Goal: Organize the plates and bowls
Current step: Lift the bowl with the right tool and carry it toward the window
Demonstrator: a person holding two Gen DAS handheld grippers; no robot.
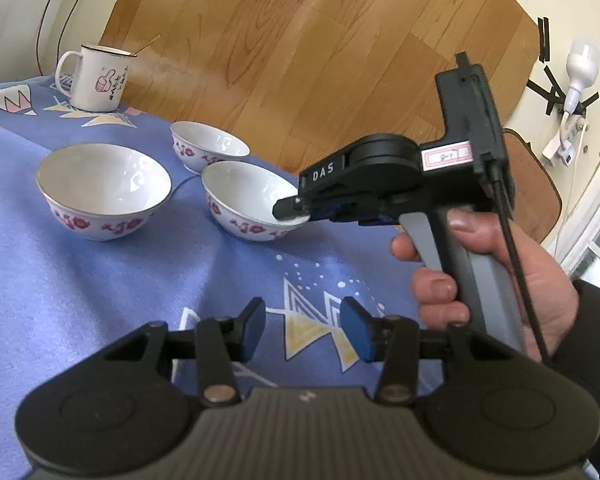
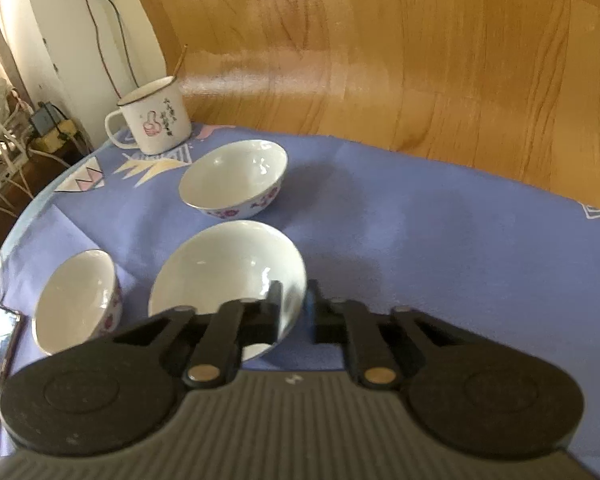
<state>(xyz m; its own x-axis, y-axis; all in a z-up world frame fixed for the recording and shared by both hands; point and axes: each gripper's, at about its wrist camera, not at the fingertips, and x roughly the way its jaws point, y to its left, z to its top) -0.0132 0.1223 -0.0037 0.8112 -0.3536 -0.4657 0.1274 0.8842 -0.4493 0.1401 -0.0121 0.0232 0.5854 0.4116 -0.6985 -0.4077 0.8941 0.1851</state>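
3 bowls on the worktop (image 1: 100, 280), placed relative to the mug (image 1: 96, 78). My right tool (image 2: 296, 304) pinches the rim of the near bowl (image 2: 228, 276), 1 finger inside the wall, 1 outside; I cannot tell whether the bowl is lifted. My left tool (image 1: 303, 326) is spread, holding nothing, over the blue cloth. The large bowl (image 1: 104, 190) stands in front of the mug; the small bowl (image 1: 208, 146) stands to the mug's right, just behind the pinched bowl.
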